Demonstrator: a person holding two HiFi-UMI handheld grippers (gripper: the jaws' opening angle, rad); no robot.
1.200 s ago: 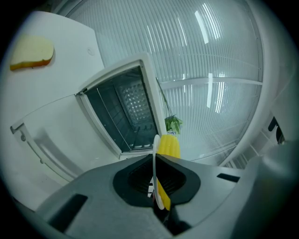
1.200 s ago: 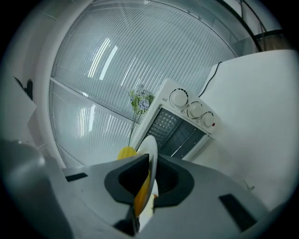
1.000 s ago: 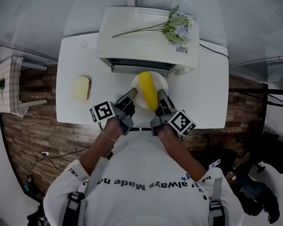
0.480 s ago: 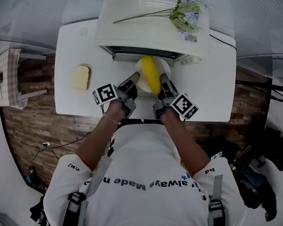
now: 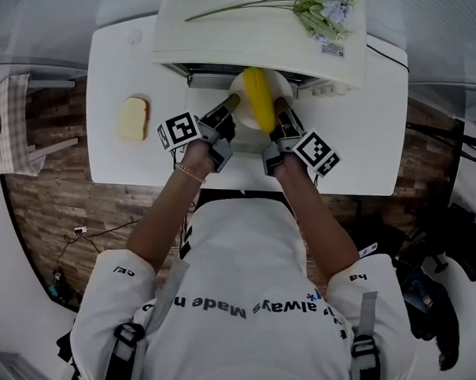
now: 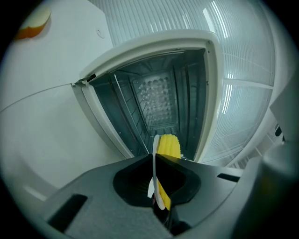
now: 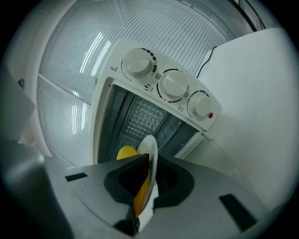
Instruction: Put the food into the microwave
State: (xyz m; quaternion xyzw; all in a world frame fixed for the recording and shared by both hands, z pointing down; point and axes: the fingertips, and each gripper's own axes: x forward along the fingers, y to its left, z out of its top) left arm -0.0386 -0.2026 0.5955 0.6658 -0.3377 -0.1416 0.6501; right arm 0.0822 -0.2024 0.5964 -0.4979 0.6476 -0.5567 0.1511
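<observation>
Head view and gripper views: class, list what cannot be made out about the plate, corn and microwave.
Head view: the top of the microwave hides its inside and the far ends of the corn and plate.
Left gripper view: the left tongs cover most of the edge-on plate.
Right gripper view: marks round the knobs are too small to read.
Left gripper view: the frame edge cuts off the bread.

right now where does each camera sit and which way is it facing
Head view: on the person's head, looking steeply down at the table; shows arms, shirt, left gripper, right gripper.
Left gripper view: on the left gripper, looking along jaws shut on the plate, into the open microwave.
Right gripper view: on the right gripper, jaws shut on that plate, facing the knobs.
Shared: both gripper views show the corn.
</observation>
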